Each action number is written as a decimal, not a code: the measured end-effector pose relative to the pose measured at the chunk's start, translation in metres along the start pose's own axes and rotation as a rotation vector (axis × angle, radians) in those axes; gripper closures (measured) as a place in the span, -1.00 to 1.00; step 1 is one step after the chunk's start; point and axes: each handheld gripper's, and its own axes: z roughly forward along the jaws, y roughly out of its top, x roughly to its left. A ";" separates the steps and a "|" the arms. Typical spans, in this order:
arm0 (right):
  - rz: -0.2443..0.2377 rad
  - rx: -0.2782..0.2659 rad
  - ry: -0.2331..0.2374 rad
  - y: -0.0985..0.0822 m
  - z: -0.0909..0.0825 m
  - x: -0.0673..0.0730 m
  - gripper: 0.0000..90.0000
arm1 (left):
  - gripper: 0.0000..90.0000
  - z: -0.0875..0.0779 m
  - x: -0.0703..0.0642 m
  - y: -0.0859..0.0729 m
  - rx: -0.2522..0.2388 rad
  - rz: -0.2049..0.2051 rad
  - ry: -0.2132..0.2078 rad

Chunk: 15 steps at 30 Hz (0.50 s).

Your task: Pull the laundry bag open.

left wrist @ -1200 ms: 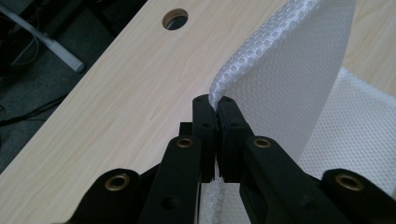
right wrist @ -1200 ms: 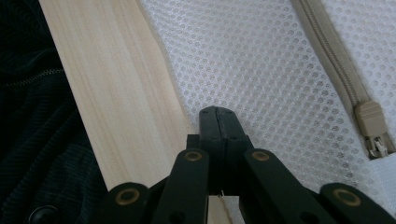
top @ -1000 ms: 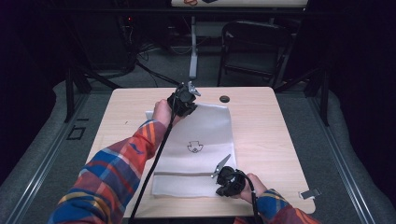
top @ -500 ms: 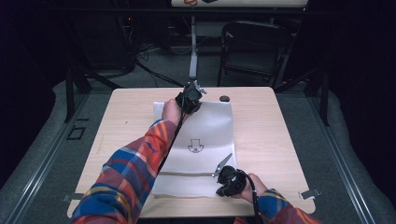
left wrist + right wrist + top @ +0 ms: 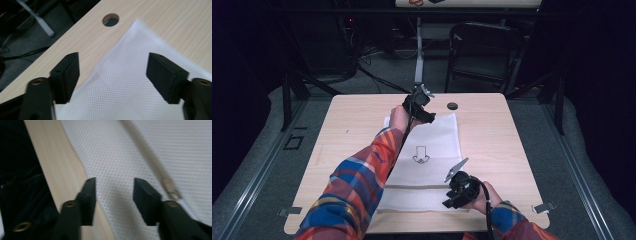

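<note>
Dark floor, loose cables and a black folding chair (image 5: 484,55) lie beyond a pale wooden table (image 5: 352,130) with rounded corners. Near the middle of its far edge sits a small round cable hole (image 5: 452,106), seen also in the left gripper view (image 5: 110,20).

A white mesh laundry bag (image 5: 432,150) lies flat on the table, running from just short of the far edge down toward the near edge, a little right of centre. It carries a black arrow-shaped mark (image 5: 420,154) in its middle and a pale zip line (image 5: 414,186) across its near part.

At the bag's far left corner is the left gripper (image 5: 416,106), held by a hand at the end of a sleeve (image 5: 357,185) of red, blue and yellow plaid that reaches forward across the table. Its jaws have just been opening; in the left gripper view (image 5: 112,72) they stand wide apart, and the corner of the white mesh (image 5: 130,82) lies between and below them, with neither pad pressing on it.

At the bag's near right corner, close to the table's near edge, the right gripper (image 5: 452,186) rests low over the cloth. Its jaws have just been opening too; the right gripper view (image 5: 114,195) shows them partly apart over the mesh (image 5: 120,152) at its edge, beside the bare wood (image 5: 52,162), the zip (image 5: 155,167) running off to one side. No cloth is pinched between them.
</note>
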 end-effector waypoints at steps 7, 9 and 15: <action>0.071 -0.079 -0.089 -0.004 -0.034 -0.018 -0.69 | -0.76 -0.025 -0.008 -0.014 -0.030 0.003 -0.097; 0.089 -0.115 -0.101 -0.008 -0.039 -0.023 -0.76 | -0.78 -0.031 -0.011 -0.019 -0.035 0.013 -0.127; 0.140 -0.135 -0.164 -0.019 -0.052 -0.034 -0.84 | -0.83 -0.049 -0.025 -0.040 -0.052 0.030 -0.195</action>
